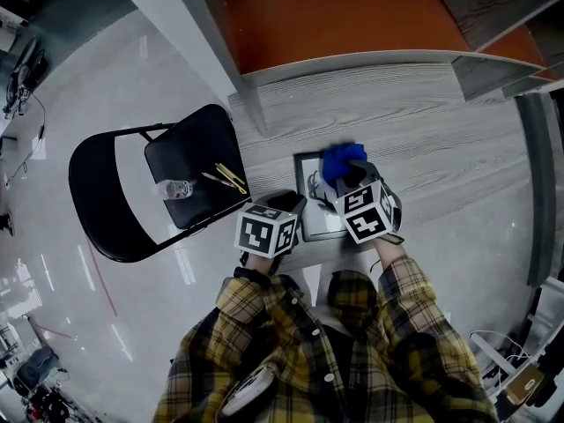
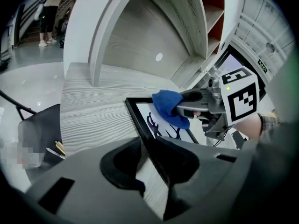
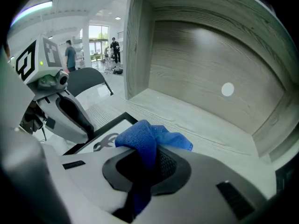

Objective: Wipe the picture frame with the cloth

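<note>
**Plaid sleeves bring cloth to frame at desk edge**

Plaid-sleeved arms are seen reaching down to a grey wood-grain desk point(image 1: 423, 130), each hand carrying a pair of tongs. The right tongs point(image 3: 145, 167) are clamped on a blue cloth point(image 3: 145, 139), which is bunched ahead of their tips and held over the far part of the picture frame point(image 1: 310, 183). The black-edged frame lies flat on the desk beneath and between both pairs of tongs. The left tongs point(image 2: 147, 160) are held wide at the frame's near left edge. That edge runs between the jaws, but no pad is seen pressing on it.

With the frame judged unsteadied, it could be pushed across the smooth desk by the first stroke, and perhaps over the near edge, which lies close behind the tongs. The cloth is gripped only by a pinched fold, so it might be dragged loose under pressure. If it is shifted aside, the glass could be scraped by bare jaw tips. A folding chair point(image 1: 189, 170) stands to the left of the left tongs, apart from the work.
</note>
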Demonstrator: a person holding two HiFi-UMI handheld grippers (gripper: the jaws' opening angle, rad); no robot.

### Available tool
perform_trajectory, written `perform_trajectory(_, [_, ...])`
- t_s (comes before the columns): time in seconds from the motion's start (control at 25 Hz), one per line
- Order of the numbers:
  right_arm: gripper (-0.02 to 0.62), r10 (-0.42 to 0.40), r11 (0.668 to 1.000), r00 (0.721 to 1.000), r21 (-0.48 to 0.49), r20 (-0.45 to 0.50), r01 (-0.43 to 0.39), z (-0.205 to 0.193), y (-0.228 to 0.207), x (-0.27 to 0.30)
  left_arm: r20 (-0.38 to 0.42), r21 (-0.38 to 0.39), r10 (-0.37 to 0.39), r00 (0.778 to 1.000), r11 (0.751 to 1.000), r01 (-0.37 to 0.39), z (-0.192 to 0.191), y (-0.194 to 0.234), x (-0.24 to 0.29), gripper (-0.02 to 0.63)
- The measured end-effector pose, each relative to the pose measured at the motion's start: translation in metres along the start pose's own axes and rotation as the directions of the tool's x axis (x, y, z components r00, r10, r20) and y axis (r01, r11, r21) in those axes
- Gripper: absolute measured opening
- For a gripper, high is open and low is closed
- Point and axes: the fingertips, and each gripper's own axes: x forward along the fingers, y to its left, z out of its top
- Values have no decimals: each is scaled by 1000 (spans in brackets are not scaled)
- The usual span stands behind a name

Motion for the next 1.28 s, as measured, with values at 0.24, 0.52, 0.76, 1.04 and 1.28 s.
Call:
perform_trajectory(0.24, [34,-51,995,999,88,11,50,-9,-20,-9,-1,-2,-1,1000,1000,1,-1,0,0,89])
perform_trajectory(0.52, [34,24,992,992,120,120,-38,23,15,-34,-7,10,3,1000,1000,-3,0,0,2,89])
perform_trajectory(0.76, [34,180,974,971,106,158,-198,31,74,-45,-8,16,-9,1000,1000,9,0,1,3,89])
perform_trajectory(1.04, [34,177,980,983,88,48,-180,3,85,-16,-4,1,-29,1000,1000,29,-1,2,1,89])
perform_trajectory(1.28, [34,132,991,991,-25,3,-132,-9,82,-16,-4,13,-23,1000,1000,23,1,1,1,103])
